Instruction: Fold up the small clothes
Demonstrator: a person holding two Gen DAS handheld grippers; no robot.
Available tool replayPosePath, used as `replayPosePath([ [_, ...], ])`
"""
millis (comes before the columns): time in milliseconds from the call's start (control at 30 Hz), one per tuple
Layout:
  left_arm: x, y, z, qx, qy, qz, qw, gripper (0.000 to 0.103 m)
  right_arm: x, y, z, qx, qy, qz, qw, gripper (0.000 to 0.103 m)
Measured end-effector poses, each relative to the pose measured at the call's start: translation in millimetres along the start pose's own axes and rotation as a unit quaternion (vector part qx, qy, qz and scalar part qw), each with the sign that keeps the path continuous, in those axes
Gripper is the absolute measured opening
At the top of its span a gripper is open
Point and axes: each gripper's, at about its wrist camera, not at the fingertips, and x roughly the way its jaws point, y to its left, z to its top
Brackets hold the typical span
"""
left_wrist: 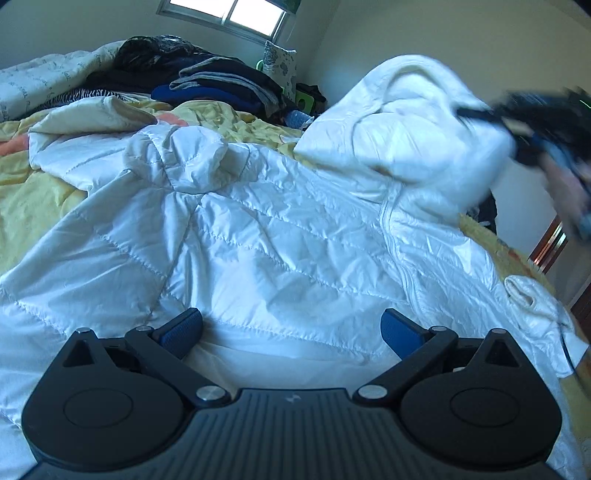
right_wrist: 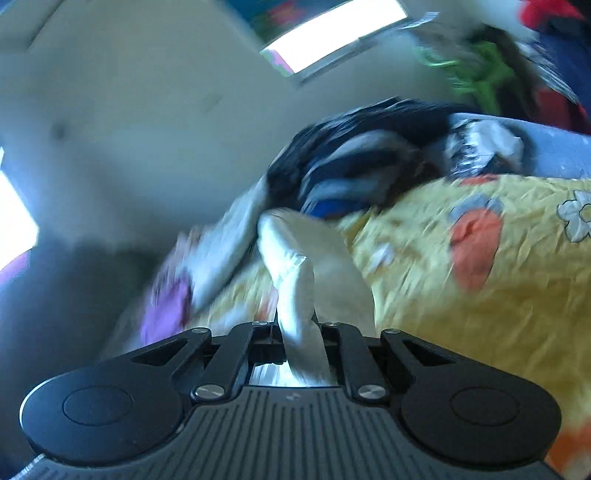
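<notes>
currently, item: white quilted jacket (left_wrist: 266, 229), lying spread across the bed (left_wrist: 40, 192), zip side up, hood end raised at the far right

progress: fold judged at an early stage; body of the jacket lies open and rumpled, one sleeve (left_wrist: 192, 162) bunched on the chest, the other cuff (left_wrist: 524, 291) trailing off to the right; no finished crease to be seen; sleeves and body remain to be folded

right tongs (right_wrist: 297, 332): pressed together on a fold of the white fabric, pinching it and holding it off the bed; in the left view they appear as a blurred dark shape (left_wrist: 532, 122) at the lifted hood

left tongs (left_wrist: 291, 328): spread wide, blue pads apart, poised just above the lower hem, gripping nothing

materials: jacket shell thin, glossy, crinkled, stitched in puffy horizontal channels, likely slippery and springy; zip track (left_wrist: 395, 236) runs down the front; bed cover yellow, floral with orange blooms, soft and wrinkled

also present: heap of dark clothes (left_wrist: 207, 81) at the far side of the bed, window (left_wrist: 229, 14) above
</notes>
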Motion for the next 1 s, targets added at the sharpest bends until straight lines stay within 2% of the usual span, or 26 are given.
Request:
replayPosePath([
  [67, 1.0, 0.5, 1.2, -0.002, 0.000, -0.001, 1.0000, 0.103, -8.3, 3.1, -38.1, 0.024, 0.031, -0.014, 0.999, 0.029],
  [100, 1.2, 0.6, 1.6, -0.003, -0.001, -0.002, 1.0000, 0.103, -11.0, 1.6, -57.6, 0.044, 0.045, -0.026, 0.998, 0.041],
  [133, 1.2, 0.7, 1.7, -0.004, -0.001, -0.002, 1.0000, 0.103, -14.4, 0.0, -75.9, 0.062, 0.054, -0.039, 0.996, 0.047],
  [200, 1.1, 0.6, 1.5, -0.004, -0.001, -0.002, 1.0000, 0.103, -25.2, -8.6, -107.0, 0.109, 0.054, -0.060, 0.991, 0.046],
  [233, 1.4, 0.5, 1.7, -0.003, -0.001, -0.002, 1.0000, 0.103, -32.1, -12.4, -119.5, 0.135, 0.049, -0.062, 0.988, 0.046],
  [300, 0.7, 0.5, 1.0, -0.002, -0.001, -0.001, 1.0000, 0.103, -53.0, -16.6, -147.2, 0.188, 0.013, -0.051, 0.981, 0.046],
  [367, 0.2, -0.6, 1.1, 0.000, -0.001, 0.000, 1.0000, 0.103, -73.9, -23.6, -167.3, 0.243, -0.036, -0.023, 0.969, 0.049],
  [400, -1.1, -1.3, 1.3, 0.000, 0.000, 0.001, 1.0000, 0.103, -81.5, -25.9, -173.8, 0.266, -0.059, -0.016, 0.962, 0.054],
  [467, -6.6, -2.9, 5.1, -0.005, 0.008, 0.002, 1.0000, 0.103, -100.8, -29.6, -188.9, 0.301, -0.099, -0.036, 0.948, 0.061],
  [533, -16.8, -2.2, 14.1, -0.040, 0.013, -0.019, 0.9989, 0.103, -105.6, -30.6, -196.5, 0.318, -0.110, -0.070, 0.939, 0.063],
  [600, -21.3, -0.3, 26.4, -0.080, 0.008, -0.048, 0.9956, 0.103, -101.7, -31.7, -200.0, 0.322, -0.096, -0.103, 0.936, 0.063],
  [667, -10.7, -0.5, 43.2, -0.103, 0.029, -0.064, 0.9922, 0.103, -91.7, -33.2, -202.9, 0.330, -0.092, -0.102, 0.934, 0.063],
  [767, 20.4, -3.4, 63.3, -0.117, 0.062, -0.061, 0.9893, 0.103, -65.8, -40.9, -200.3, 0.360, -0.088, -0.084, 0.925, 0.057],
  [800, 32.7, -5.0, 67.4, -0.117, 0.079, -0.049, 0.9888, 0.103, -54.0, -43.8, -198.3, 0.369, -0.082, -0.083, 0.922, 0.047],
  [833, 44.9, -6.4, 70.2, -0.121, 0.104, -0.035, 0.9866, 0.103, -43.6, -45.9, -198.2, 0.380, -0.074, -0.080, 0.919, 0.029],
  [900, 62.5, -9.8, 70.1, -0.130, 0.142, -0.036, 0.9807, 0.103, -28.0, -45.1, -196.4, 0.382, -0.052, -0.078, 0.919, 0.015],
  [933, 66.6, -16.9, 70.1, -0.110, 0.149, -0.026, 0.9823, 0.098, -25.4, -39.9, -192.7, 0.361, -0.044, -0.090, 0.927, 0.015],
  [967, 66.8, -25.8, 68.6, -0.081, 0.150, -0.014, 0.9853, 0.089, -26.4, -31.4, -187.7, 0.331, -0.036, -0.107, 0.937, 0.015],
  [1000, 66.3, -34.4, 67.5, -0.055, 0.152, -0.012, 0.9868, 0.064, -30.2, -22.3, -181.4, 0.302, -0.033, -0.122, 0.945, 0.013],
])
